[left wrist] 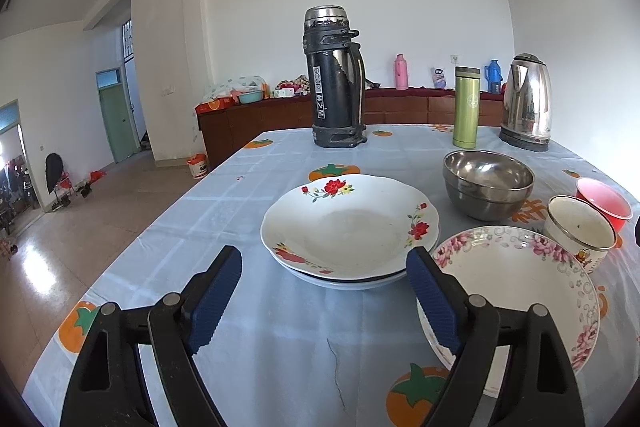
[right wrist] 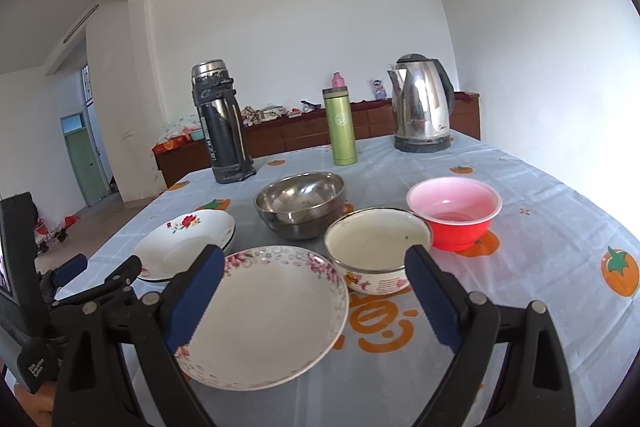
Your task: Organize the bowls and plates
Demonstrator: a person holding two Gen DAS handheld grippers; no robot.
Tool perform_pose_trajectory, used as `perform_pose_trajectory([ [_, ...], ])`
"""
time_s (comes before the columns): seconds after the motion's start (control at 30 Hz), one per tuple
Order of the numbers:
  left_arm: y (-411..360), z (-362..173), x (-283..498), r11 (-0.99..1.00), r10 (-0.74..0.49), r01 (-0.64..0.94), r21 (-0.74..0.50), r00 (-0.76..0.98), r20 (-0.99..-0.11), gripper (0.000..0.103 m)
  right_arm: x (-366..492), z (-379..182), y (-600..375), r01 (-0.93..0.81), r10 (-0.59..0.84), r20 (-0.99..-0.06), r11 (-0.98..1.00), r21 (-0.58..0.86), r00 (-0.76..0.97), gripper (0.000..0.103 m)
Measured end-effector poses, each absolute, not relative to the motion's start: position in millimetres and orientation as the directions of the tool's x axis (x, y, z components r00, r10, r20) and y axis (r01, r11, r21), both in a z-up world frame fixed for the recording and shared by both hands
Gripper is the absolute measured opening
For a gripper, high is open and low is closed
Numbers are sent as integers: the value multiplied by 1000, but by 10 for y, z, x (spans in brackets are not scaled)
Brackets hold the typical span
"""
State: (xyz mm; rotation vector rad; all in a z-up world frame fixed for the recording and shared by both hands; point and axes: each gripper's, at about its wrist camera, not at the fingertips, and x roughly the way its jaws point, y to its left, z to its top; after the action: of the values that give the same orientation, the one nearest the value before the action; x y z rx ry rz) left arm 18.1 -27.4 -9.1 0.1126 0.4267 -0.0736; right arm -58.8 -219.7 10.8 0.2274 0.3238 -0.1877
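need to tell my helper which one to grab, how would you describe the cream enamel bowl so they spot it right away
On the table, look in the cluster of dishes in front of the steel kettle. The enamel bowl sits between the red bowl and the pink-flowered plate. It alone has a metal rim, a cream inside and a cartoon print on its side.
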Motion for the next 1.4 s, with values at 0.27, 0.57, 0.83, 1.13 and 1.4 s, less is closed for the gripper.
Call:
perform_pose_trajectory([
  [0.27, -277, -117, 185, 986, -116, 159, 55, 881, -458, 88, -693, 79, -2416, 266, -187, -344, 944, 197, 920, 93],
  [0.57, -382, -133, 142, 976, -147, 206, 74, 867, -477, 88, -659, -29, -2466, 254, -152, -416, 946, 200, 897, 94],
  [0.83, -422, -158, 171, 974, -144, 213, 83, 854, -500, 88, -626, -66, -2430, 237, -126, -443, 949, 206, 888, 94],
  [1.13, -479, -196, 198, 970, -160, 233, 73, 831, -533, 88, -570, -78, -2363, 229, -127, -466, 958, 170, 876, 94],
  [1.4, -495, -272, 292, 967, -204, 255, 0, 773, -600, 88, -484, -147, -2437, 227, -90, -520, 951, 208, 850, 93],
])
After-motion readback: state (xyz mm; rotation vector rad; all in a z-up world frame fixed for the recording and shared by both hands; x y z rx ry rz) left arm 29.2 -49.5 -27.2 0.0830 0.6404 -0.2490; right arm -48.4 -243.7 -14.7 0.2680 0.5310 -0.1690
